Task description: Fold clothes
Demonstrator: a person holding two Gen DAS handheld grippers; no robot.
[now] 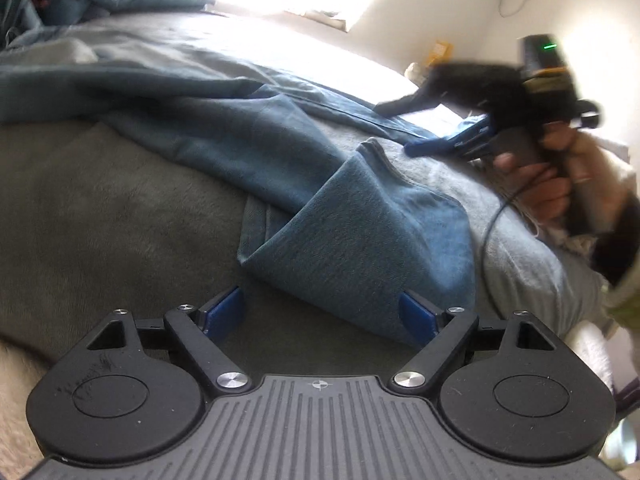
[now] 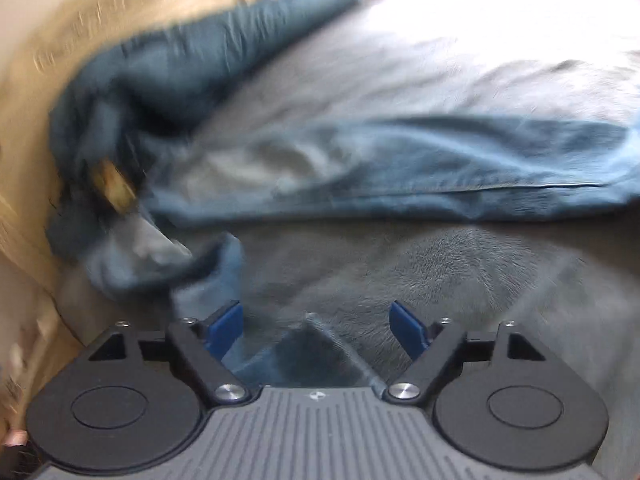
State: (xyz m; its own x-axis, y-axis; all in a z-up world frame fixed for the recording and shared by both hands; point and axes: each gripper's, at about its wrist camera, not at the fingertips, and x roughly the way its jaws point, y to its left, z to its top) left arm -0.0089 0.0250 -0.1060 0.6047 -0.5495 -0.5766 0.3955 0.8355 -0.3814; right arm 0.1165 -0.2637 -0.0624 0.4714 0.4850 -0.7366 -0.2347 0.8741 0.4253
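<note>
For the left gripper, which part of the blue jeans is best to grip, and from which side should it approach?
Probably the folded corner of the blue jeans nearest the open left gripper. It lies flat on the grey blanket with its edge facing the fingers, so a low, straight-ahead approach along the blanket could slip one finger under it.

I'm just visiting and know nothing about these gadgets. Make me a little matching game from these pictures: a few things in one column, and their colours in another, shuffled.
Things:
1. jeans
2. blanket
3. finger pads of the left gripper
4. indicator light on the right gripper

Colours:
A. green
B. grey
C. bright blue
D. faded denim blue

Pairs: 1-D, 2-B, 3-C, 4-A
</note>
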